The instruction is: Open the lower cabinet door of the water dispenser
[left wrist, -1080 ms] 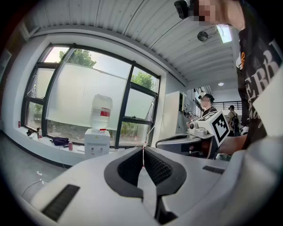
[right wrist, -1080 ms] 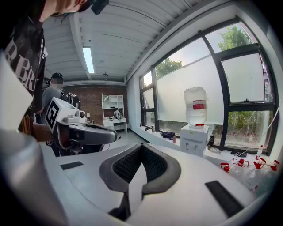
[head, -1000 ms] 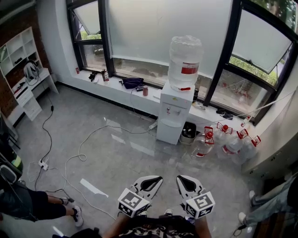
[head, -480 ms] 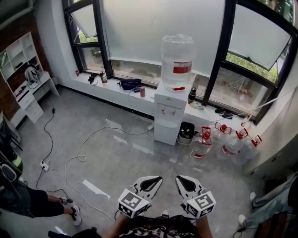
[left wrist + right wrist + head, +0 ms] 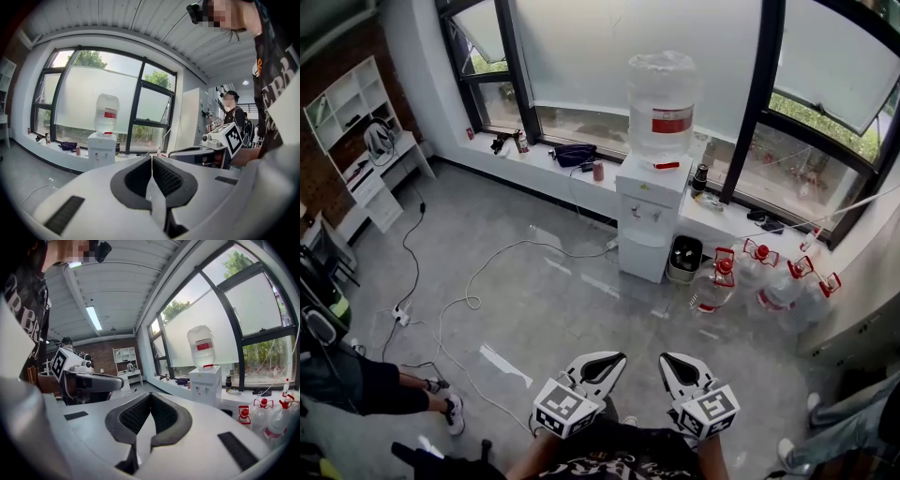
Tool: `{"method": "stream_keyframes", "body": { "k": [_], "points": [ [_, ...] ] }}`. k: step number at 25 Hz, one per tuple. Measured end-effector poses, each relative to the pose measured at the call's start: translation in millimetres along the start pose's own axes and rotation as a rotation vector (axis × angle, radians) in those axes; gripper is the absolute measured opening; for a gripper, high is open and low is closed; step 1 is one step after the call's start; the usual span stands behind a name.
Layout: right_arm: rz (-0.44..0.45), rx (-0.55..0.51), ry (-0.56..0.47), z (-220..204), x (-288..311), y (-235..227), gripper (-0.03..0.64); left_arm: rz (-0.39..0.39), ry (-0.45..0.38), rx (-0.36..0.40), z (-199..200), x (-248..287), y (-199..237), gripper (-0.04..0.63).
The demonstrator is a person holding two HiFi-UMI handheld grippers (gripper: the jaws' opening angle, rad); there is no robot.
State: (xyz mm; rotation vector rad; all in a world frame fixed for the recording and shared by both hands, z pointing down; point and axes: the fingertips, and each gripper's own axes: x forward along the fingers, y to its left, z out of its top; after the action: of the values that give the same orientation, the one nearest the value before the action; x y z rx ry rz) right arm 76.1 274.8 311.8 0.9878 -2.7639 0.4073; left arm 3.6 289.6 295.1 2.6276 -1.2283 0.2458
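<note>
Water dispenser [image 5: 649, 225] beyond floor cables [image 5: 472, 302], bottles [image 5: 714, 289] just beside it; left tongs [image 5: 602, 367] and right tongs [image 5: 678, 368] together, empty.

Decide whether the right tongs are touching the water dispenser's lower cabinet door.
Apart. The head view shows a wide stretch of floor between the right tongs and the lower cabinet door.

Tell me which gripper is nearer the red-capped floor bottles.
Right. The right gripper sits nearer the camera, left of the bottles; the left gripper is farther left. Both are well short of them.
</note>
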Motion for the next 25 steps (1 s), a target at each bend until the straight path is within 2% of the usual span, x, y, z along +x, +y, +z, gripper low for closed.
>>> {"method": "stream_keyframes", "body": {
  "k": [4, 10, 15, 20, 25],
  "points": [
    [0.023, 0.022, -0.002, -4.5, 12.0, -15.8, 0.011, 0.029, 0.024, -0.007, -3.4, 10.1, 14.3, 0.017],
    [-0.004, 0.029, -0.005, 1.3, 49.9, -56.0, 0.011, 0.028, 0.036, -0.003, 0.5, 45.7, 59.9, 0.017],
    [-0.064, 0.053, 0.003, 11.7, 103.5, -104.2, 0.012, -0.03, 0.036, 0.006, 12.0, 104.9, 121.8, 0.017],
    [-0.119, 0.068, 0.004, 43.5, 164.8, -156.2, 0.017, -0.113, 0.012, 0.033, 46.2, 160.0, 190.2, 0.017],
    [-0.184, 0.078, 0.008, 56.2, 232.2, -208.2, 0.017, -0.153, 0.061, 0.048, 45.9, 203.1, 258.4, 0.017]
  ]
}}
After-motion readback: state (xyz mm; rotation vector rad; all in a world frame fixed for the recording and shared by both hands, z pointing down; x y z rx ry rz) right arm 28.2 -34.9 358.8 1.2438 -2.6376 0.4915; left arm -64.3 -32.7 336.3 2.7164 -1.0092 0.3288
